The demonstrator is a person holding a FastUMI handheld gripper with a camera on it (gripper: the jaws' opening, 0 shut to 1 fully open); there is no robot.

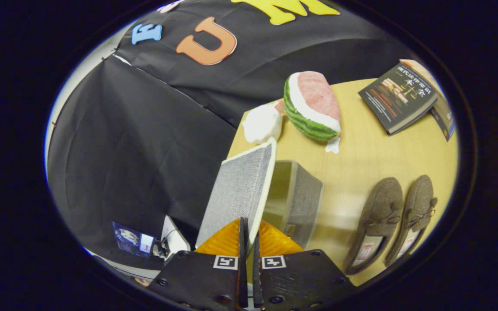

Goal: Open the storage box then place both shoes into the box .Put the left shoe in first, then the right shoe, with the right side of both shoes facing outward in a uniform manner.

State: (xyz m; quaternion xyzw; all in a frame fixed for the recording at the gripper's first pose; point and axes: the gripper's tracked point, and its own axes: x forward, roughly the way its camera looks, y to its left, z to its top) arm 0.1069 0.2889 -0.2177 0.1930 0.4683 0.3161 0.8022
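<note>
My tool (249, 231) sits at the bottom centre of the frame, its fingers pinched narrow on the edge of the grey lid (240, 190), which stands raised and tilted. Just right of the lid I see the open storage box (296, 198) on the yellow surface (361, 164). At the lower right lie two brown shoes (394, 220), side by side. Farther up sit a plush watermelon slice (311, 106), a white lump (262, 123) and books (398, 97).
</note>
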